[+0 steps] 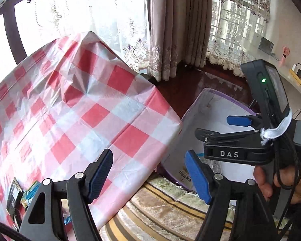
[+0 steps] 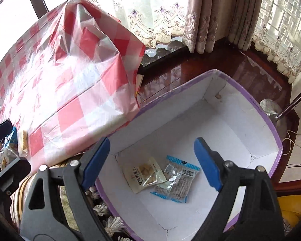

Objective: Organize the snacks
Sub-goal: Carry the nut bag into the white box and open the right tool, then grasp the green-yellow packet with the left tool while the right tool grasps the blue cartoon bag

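Observation:
A purple-rimmed white box (image 2: 256,108) stands on the floor beside the table; it also shows in the left wrist view (image 1: 216,100). Inside lie a beige snack packet (image 2: 143,173) and a clear blue-edged packet (image 2: 177,178). My right gripper (image 2: 152,162) is open and empty, hovering above the box and the packets; it also appears in the left wrist view (image 1: 214,126). My left gripper (image 1: 148,177) is open and empty over the table's near edge. Several snack packets (image 1: 29,192) lie on the red-checked tablecloth (image 1: 80,110) at lower left, and show in the right wrist view (image 2: 12,146).
A striped fringed rug (image 1: 170,206) covers the floor between table and box. Curtains (image 1: 170,30) and windows stand behind. A dark wooden floor (image 2: 210,64) surrounds the box. A yellow cushion (image 2: 293,210) lies at right. Cables (image 2: 295,146) run along the floor.

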Motion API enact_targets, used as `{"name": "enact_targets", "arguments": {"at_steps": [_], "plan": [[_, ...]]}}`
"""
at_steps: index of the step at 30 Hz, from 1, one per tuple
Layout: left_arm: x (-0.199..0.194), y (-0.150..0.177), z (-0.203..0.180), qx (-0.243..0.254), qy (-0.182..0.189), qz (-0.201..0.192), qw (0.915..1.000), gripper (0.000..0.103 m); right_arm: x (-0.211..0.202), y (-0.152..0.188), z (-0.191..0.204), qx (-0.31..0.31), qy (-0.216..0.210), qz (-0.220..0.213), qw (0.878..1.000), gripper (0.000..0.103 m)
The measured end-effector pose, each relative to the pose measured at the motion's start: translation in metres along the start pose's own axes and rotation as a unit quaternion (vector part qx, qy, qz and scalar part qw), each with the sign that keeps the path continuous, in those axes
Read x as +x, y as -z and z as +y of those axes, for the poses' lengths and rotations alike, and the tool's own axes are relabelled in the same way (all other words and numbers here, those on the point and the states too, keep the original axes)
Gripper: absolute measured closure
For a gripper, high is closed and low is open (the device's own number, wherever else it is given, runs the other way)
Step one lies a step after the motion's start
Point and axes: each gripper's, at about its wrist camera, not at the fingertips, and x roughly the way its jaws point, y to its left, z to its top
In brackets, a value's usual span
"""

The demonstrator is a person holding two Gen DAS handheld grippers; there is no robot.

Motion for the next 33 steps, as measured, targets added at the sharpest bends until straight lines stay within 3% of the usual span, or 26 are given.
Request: {"name": "enact_targets", "arguments": {"at_steps": [4, 7, 11, 16, 21, 24, 28, 33], "plan": [[-0.027, 0.026, 0.047, -0.039, -0.043, -0.012, 0.9983, 0.028, -0.016, -0.009, 0.046, -0.053, -0.005, -0.034, 0.998, 0.009], [-0.046, 0.048, 0.085, -0.086, -0.088, -0.021, 0.9921, 0.028, -0.021, -0.006, 0.081, -0.091, -0.02, -0.043, 0.995, 0.009], [-0.078, 0.088, 0.141, -0.145, -0.168, -0.02, 0.975, 0.028, -0.028, 0.001, 0.131, -0.149, -0.042, -0.042, 0.987, 0.009], [-0.107, 0.14, 0.194, -0.197, -0.234, -0.005, 0.9521, 0.028, -0.031, 0.015, 0.185, -0.197, -0.076, -0.038, 0.977, 0.009], [-0.115, 0.186, 0.24, -0.259, -0.213, 0.013, 0.942, 0.028, -0.025, 0.023, 0.223, -0.208, -0.134, -0.005, 0.969, 0.009], [-0.12, 0.206, 0.265, -0.294, -0.191, 0.007, 0.9366, 0.028, -0.022, 0.032, 0.247, -0.231, -0.132, 0.001, 0.964, 0.009], [-0.115, 0.225, 0.292, -0.303, -0.174, 0.011, 0.9369, 0.028, -0.017, 0.041, 0.272, -0.258, -0.133, 0.014, 0.957, 0.009], [-0.093, 0.237, 0.314, -0.272, -0.156, 0.038, 0.9488, 0.028, -0.007, 0.045, 0.294, -0.276, -0.14, 0.03, 0.95, 0.014]]}}
